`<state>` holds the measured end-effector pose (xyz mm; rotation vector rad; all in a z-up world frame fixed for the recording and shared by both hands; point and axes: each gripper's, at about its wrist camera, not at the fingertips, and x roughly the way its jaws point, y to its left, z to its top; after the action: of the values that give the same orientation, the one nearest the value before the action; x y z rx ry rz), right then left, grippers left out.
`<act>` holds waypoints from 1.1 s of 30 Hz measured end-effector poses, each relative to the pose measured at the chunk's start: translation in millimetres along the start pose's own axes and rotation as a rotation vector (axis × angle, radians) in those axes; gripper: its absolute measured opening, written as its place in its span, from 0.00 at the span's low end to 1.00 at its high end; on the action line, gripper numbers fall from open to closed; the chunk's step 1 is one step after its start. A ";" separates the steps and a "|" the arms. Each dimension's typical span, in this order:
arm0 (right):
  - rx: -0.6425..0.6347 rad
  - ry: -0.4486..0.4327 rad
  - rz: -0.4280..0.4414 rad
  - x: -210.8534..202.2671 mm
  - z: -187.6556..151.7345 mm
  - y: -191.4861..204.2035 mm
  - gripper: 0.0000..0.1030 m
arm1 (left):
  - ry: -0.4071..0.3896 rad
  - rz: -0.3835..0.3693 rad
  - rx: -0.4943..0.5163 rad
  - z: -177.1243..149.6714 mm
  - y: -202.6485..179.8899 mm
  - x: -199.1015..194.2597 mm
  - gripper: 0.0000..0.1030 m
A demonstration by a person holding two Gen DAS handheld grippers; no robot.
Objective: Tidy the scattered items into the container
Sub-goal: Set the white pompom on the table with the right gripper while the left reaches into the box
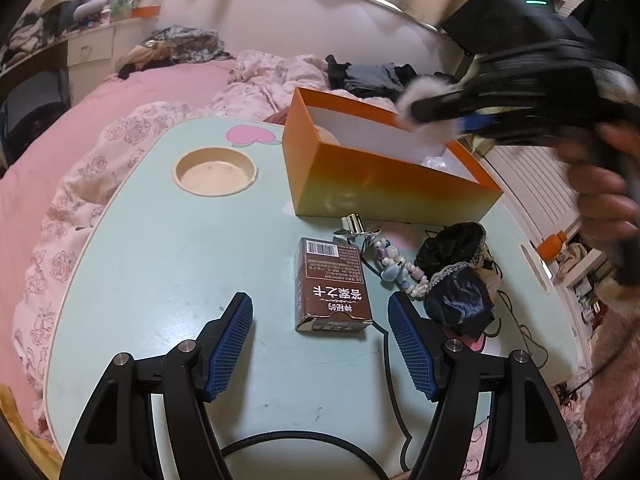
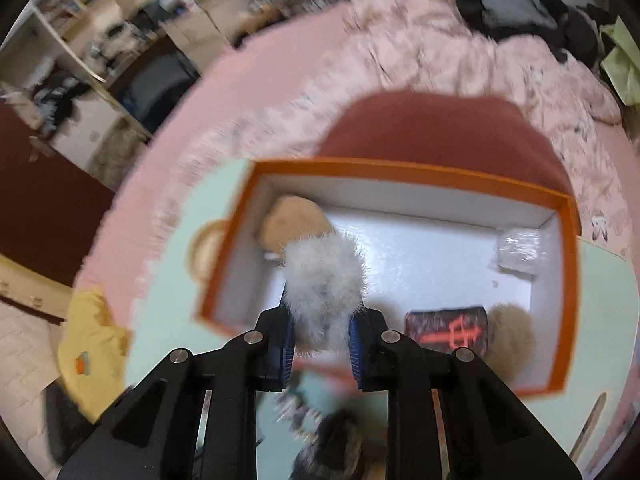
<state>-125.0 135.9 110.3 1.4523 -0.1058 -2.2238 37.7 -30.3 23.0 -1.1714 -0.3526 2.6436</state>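
Left tool [image 1: 320, 346] hangs released over the pale green worktop [image 1: 160, 260], a brown carton [image 1: 331, 286] lying between its pads, the orange box [image 1: 384, 188] farther off. Right tool [image 2: 322, 346] grasps a white fur pompom [image 2: 322, 280] above that box's near wall.

A box [image 1: 384, 184] stands at the back of the desk [image 1: 168, 280], which sits on a bed [image 1: 132, 92]. Before the box lie a carton [image 1: 332, 284], then to its right a bead string [image 1: 394, 266] and a scrunchie [image 1: 456, 276] — close together. Inside the box rest two puffs [image 2: 294, 220] and a packet [image 2: 446, 330]. The right hand-held gripper [image 2: 322, 320] holds a fluffy ball [image 2: 324, 280] over the box.
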 end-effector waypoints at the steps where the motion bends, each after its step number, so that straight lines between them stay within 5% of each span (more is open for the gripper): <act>1: -0.012 -0.022 0.027 -14.1 -7.2 3.4 0.23 | 0.001 -0.001 -0.005 0.3 1.2 -0.2 0.68; 5: -0.066 -0.040 0.097 -36.9 -48.2 25.6 0.23 | 0.000 0.009 -0.021 4.7 6.1 -0.9 0.68; 14: -0.062 -0.025 0.099 14.2 -128.2 32.9 0.25 | -0.067 0.035 -0.021 49.3 6.6 -26.6 0.68; 20: 0.007 -0.095 0.143 15.9 -137.3 14.6 0.29 | 0.106 0.043 0.092 108.4 -20.2 1.8 0.67; 25: 0.060 -0.285 0.173 -20.7 -146.6 6.0 0.68 | 0.122 0.109 0.205 151.4 -49.8 28.1 0.47; 30: 0.075 -0.288 0.215 -30.5 -149.4 1.3 0.68 | 0.199 0.250 0.323 178.7 -68.8 79.8 0.41; 33: 0.100 -0.282 0.228 -29.1 -153.4 -6.3 0.68 | 0.267 0.265 0.337 182.2 -72.3 103.2 0.35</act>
<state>17.3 183.3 66.2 1.1041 -0.4573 -2.2437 -158.2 46.3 92.6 -1.5081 0.3031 2.5659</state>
